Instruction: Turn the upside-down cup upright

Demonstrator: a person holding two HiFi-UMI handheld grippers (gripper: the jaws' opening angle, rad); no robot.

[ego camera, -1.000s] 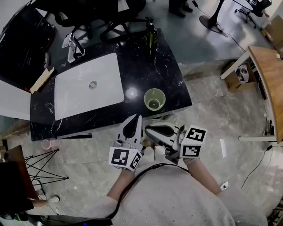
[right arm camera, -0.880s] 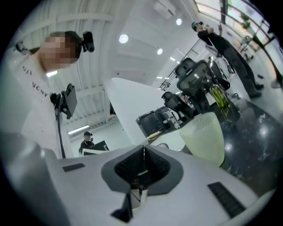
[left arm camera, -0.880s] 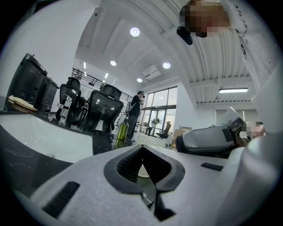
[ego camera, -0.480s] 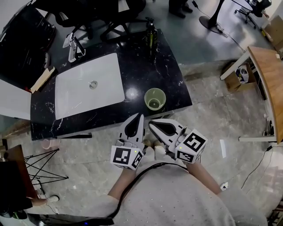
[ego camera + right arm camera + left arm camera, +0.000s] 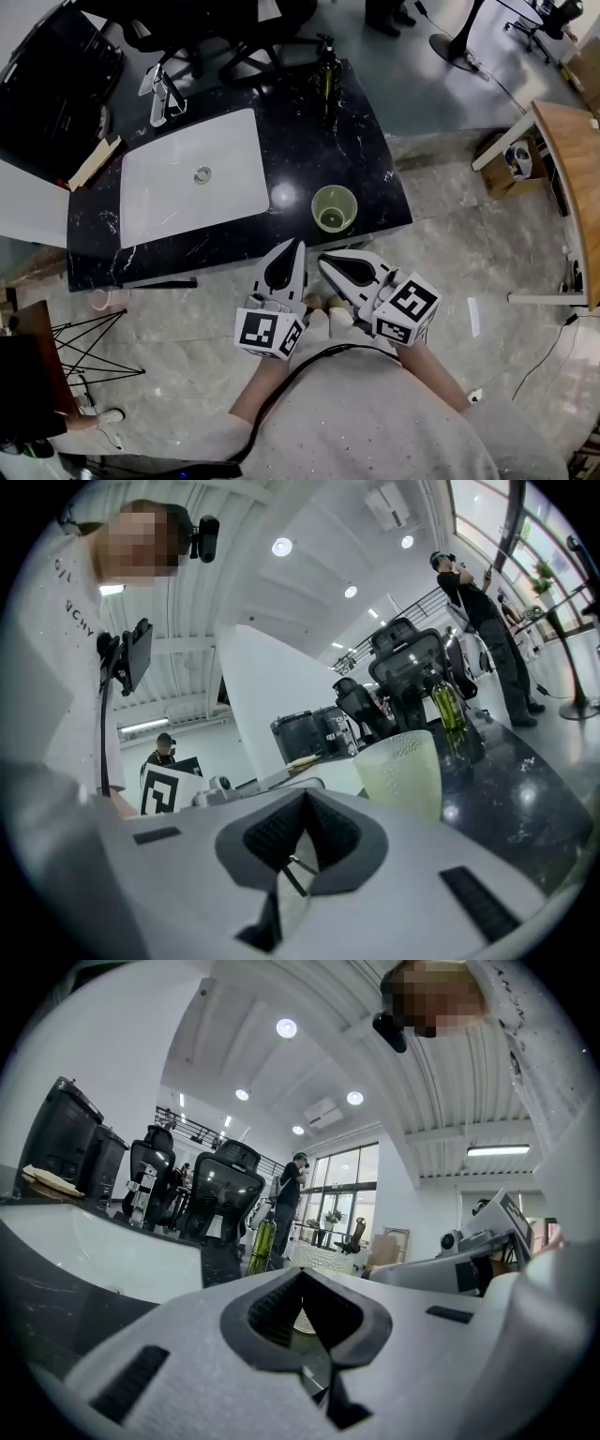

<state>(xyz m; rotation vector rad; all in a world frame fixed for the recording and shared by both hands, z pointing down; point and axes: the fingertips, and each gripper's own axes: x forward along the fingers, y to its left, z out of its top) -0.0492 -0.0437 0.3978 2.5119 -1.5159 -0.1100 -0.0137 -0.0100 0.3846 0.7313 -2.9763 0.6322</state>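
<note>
A pale green cup stands with its mouth up on the black marble counter, near the front right corner. In the right gripper view the cup rises just beyond the jaws, a little to the right. Both grippers are held close to the person's body, in front of the counter's edge and short of the cup. My left gripper is shut with nothing in it, its jaws meeting. To its right, my right gripper is also shut and empty. Neither touches the cup.
A white sink basin fills the counter's left half, with a faucet behind it. A green bottle stands at the back edge. Office chairs lie beyond, a wooden table at right, a wire stool at left.
My right gripper has rolled about its own axis, so its marker cube now faces differently. The left gripper and the cup have stayed where they were.
</note>
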